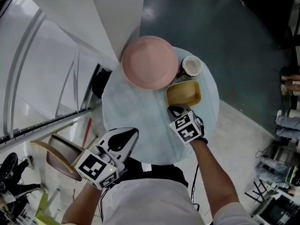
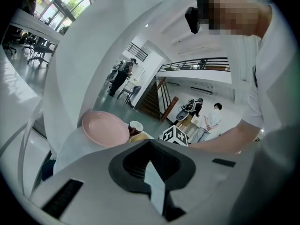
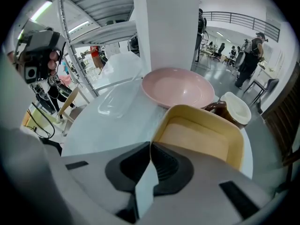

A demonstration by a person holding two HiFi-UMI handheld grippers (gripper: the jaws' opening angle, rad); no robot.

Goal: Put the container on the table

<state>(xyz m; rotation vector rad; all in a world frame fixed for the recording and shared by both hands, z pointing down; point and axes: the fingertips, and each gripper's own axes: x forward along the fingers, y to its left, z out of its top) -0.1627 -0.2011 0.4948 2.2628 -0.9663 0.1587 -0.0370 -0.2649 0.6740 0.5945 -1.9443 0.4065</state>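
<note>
Toward the right edge of the round pale counter [image 1: 140, 121]: a yellow rectangular container [image 1: 183, 93], flat on its base, open side up. Long axis across the counter, roughly parallel to the near edge, slightly slanted. Empty inside, as far as the right gripper view shows.

Closed on the container's near left corner rim: the right gripper [image 1: 176, 109], tips together there. That corner hidden under it.

Held over the near left edge, jaws pressed together on nothing: the left gripper [image 1: 132, 132].

Just beyond the container, a brown-and-white cup [image 1: 191, 65], its lower part cut off by the container wall in the right gripper view. Beside that, at the far edge, a pink plate [image 1: 150, 62].

Near edge of the counter covered by the person's torso. Below, a dark grey-green floor [image 1: 225, 27]; a white pillar [image 1: 112, 13] behind the plate. People in the background too small to make out.
</note>
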